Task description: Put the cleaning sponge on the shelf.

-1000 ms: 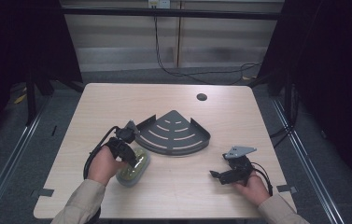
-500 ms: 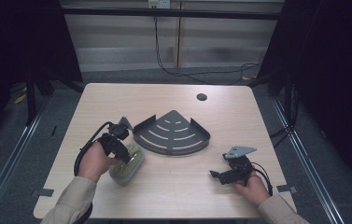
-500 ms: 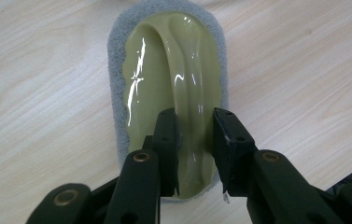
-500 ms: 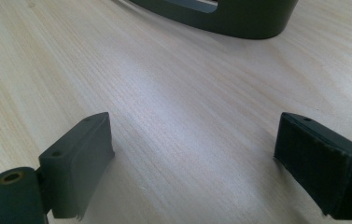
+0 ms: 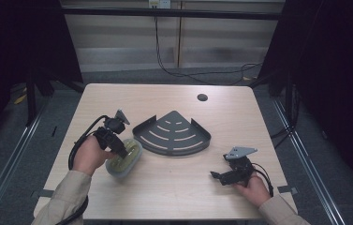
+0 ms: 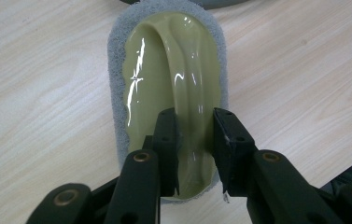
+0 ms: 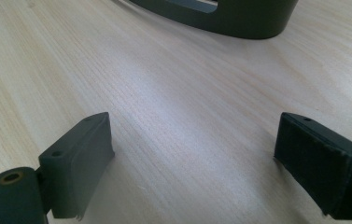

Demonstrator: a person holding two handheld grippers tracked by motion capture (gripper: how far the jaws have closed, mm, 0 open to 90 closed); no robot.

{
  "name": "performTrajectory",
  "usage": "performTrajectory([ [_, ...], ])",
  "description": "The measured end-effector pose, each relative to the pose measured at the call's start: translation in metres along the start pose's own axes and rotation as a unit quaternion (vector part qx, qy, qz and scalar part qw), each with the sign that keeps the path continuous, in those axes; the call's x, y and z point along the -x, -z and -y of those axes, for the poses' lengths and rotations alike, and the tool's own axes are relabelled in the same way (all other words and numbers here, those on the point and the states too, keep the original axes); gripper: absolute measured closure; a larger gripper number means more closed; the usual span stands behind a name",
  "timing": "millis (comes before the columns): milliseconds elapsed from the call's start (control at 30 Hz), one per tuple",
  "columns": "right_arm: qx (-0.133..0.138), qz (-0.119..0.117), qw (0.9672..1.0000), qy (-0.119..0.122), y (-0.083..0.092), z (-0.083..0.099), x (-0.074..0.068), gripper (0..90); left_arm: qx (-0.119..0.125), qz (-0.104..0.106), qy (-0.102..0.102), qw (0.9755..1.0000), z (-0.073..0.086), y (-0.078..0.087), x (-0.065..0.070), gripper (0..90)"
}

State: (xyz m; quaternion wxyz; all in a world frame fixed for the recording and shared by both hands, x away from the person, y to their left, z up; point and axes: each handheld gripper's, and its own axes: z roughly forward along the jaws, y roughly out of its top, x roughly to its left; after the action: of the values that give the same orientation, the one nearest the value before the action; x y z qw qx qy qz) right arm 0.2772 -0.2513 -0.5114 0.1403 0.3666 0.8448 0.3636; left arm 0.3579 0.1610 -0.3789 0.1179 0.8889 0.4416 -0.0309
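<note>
A scrubbing pad with a glossy olive-green plastic top and a grey sponge rim is held just left of the dark fan-shaped corner rack. My left gripper is shut on the raised ridge that runs along the pad's top, one jaw on each side of it. In the high view the pad looks tilted, with its near end over the table. My right gripper rests low at the front right of the table, open, with bare wood between its jaws.
The rack's dark wall stands ahead of my right gripper. A round hole sits in the tabletop near its far edge. Cables trail from both grippers, and dark floor surrounds the table.
My left hand has risen a little and drifted left and farther from the person, carrying the pad with it. The right hand has kept still.
</note>
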Motion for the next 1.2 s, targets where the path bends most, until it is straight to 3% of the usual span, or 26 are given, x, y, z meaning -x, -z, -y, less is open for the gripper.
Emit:
performTrajectory([
  [400, 0.001, 0.000, 1.0000, 0.001, 0.000, 0.000, 0.000, 10.9, -0.009, -0.003, -0.005, 0.9999, -0.008, 0.008, -0.004, 72.1],
  [800, 0.001, 0.000, 1.0000, 0.001, 0.000, 0.000, 0.000, 10.9, 0.005, 0.004, -0.007, 1.0000, -0.015, 0.018, -0.011, 72.1],
  [1033, 0.001, 0.000, 1.0000, 0.001, 0.000, 0.000, 0.000, 10.9, 0.007, -0.010, -0.021, 0.9997, -0.024, 0.031, -0.012, 72.1],
  [1200, 0.001, 0.000, 1.0000, 0.001, 0.000, 0.000, 0.000, 10.9, 0.007, -0.011, -0.020, 0.9997, -0.027, 0.036, -0.013, 72.1],
])
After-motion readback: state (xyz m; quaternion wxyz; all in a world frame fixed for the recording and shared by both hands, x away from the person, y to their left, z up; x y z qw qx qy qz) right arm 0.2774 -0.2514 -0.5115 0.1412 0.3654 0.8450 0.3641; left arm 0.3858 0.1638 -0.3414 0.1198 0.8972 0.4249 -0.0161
